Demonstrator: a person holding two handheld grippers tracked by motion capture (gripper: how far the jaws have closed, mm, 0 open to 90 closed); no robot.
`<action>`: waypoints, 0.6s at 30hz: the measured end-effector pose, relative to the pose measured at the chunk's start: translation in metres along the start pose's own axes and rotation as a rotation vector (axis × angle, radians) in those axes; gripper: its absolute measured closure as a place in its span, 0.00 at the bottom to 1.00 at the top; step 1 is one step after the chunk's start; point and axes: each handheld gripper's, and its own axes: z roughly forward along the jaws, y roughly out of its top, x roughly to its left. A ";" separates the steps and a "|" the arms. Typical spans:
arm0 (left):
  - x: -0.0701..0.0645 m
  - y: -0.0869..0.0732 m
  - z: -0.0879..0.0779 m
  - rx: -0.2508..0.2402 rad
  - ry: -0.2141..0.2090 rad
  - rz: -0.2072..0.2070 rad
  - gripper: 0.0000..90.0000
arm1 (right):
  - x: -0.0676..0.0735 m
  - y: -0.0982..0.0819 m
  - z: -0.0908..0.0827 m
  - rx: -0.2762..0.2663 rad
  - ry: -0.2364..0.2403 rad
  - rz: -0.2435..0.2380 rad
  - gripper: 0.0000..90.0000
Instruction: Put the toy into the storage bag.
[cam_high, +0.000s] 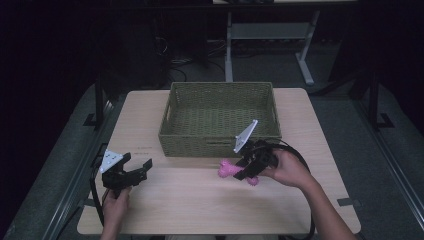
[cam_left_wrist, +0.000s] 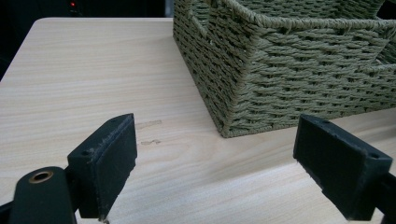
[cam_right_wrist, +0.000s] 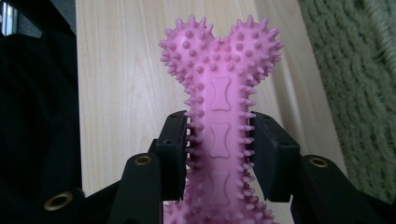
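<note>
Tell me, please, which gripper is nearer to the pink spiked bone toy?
Right: the right gripper is clamped on the pink bone toy; the left gripper sits open, far off across the table.

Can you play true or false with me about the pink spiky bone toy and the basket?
1. The right hand-held gripper squeezes the pink spiky bone toy. True.
2. The toy lies inside the green woven basket. False: it is outside, in front of the basket.
3. The left hand-held gripper holds something. False: its jaws stand open with nothing between them.
4. The basket sits on the wooden table. True.
</note>
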 end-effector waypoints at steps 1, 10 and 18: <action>0.000 0.000 0.000 -0.003 0.000 0.000 0.14 | 0.000 0.001 -0.002 -0.004 0.002 0.000 0.65; 0.000 0.000 0.000 -0.002 0.001 0.003 0.14 | -0.004 0.012 -0.017 -0.010 0.003 -0.019 0.65; 0.001 0.000 0.000 -0.002 -0.001 0.001 0.14 | -0.010 0.023 -0.033 -0.018 0.002 -0.027 0.65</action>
